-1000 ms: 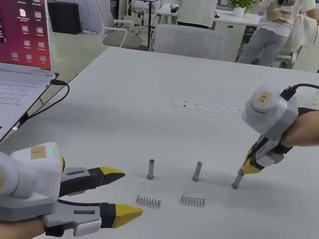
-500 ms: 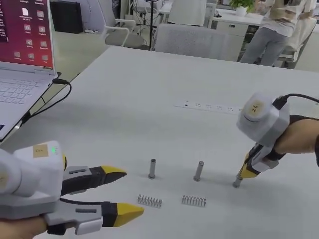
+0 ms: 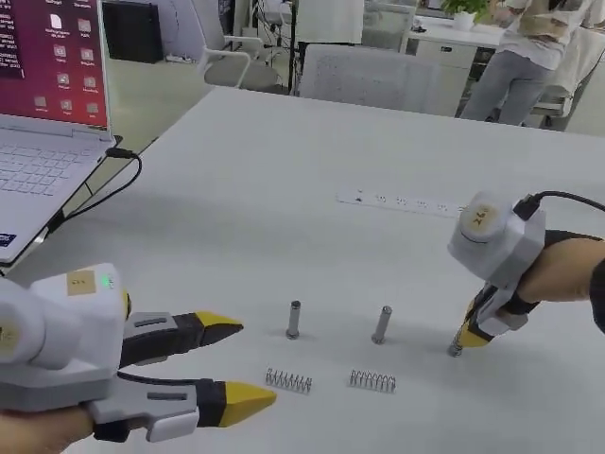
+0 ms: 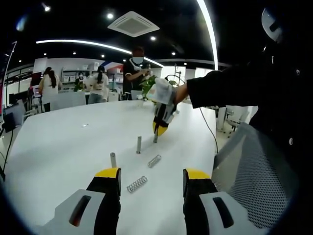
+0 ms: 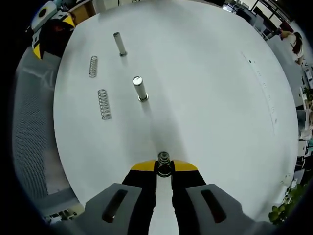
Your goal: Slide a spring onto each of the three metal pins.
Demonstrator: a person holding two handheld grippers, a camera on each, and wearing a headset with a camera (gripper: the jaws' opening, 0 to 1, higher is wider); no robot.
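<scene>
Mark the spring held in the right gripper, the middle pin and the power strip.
held spring (image 5: 164, 164): right gripper view, its coil end between the jaws.
middle pin (image 3: 382, 324): head view, mid-shaft.
power strip (image 3: 402, 202): head view, middle of its top face.

No writing can be read with certainty. The right gripper (image 3: 460, 342) carries a round yellow sticker (image 3: 484, 217) with dark characters, too blurred to read. The left gripper (image 3: 253, 362) carries a tan sticker (image 3: 80, 282); its marks are too small to make out. The laptop screen (image 3: 57, 66) shows icons with tiny unreadable captions.
</scene>
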